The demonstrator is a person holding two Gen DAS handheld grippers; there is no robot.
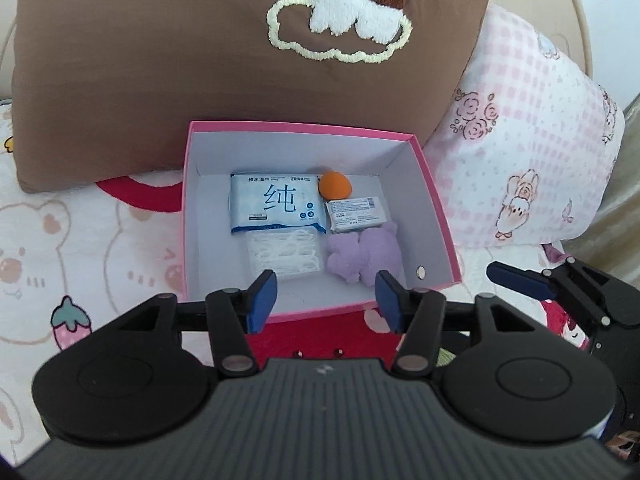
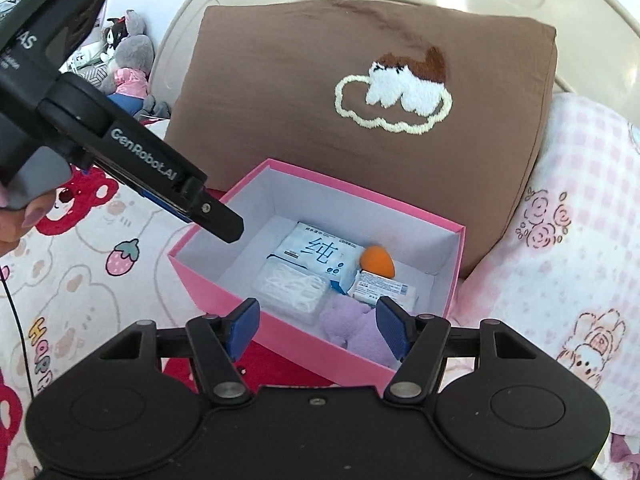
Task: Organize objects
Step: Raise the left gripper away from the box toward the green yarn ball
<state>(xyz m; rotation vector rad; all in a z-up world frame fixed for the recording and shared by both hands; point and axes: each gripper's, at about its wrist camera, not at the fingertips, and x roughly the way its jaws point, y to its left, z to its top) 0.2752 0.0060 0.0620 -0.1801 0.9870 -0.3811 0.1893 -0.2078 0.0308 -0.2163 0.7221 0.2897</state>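
Box (image 1: 434,216), pink outside and white inside, sits open on the printed bedspread (image 1: 80,240) in the middle of both wrist views. The left gripper (image 1: 324,300) hangs over the box's near wall at the bottom centre of its frame, blue pads apart with nothing between them (released, not clenched). The right gripper (image 2: 316,330) is likewise spread and empty at the bottom of its own frame, over the near corner of the box; in the left view it shows at the right edge.

Inside the box, a wet-wipe pack (image 1: 276,204) lies flat toward the back. An orange egg-shaped sponge (image 1: 335,187) sits just beside its right end, and a small white labelled packet (image 1: 357,214) lies below the sponge. In front of the wipes is a clear bag of white picks (image 1: 284,254), and a lilac plush piece (image 1: 362,256) lies beside it.

Behind the box stands a brown cushion (image 1: 200,72) with an embroidered cloud (upper half of both frames). A pink checked pillow (image 1: 532,140) leans at the right.
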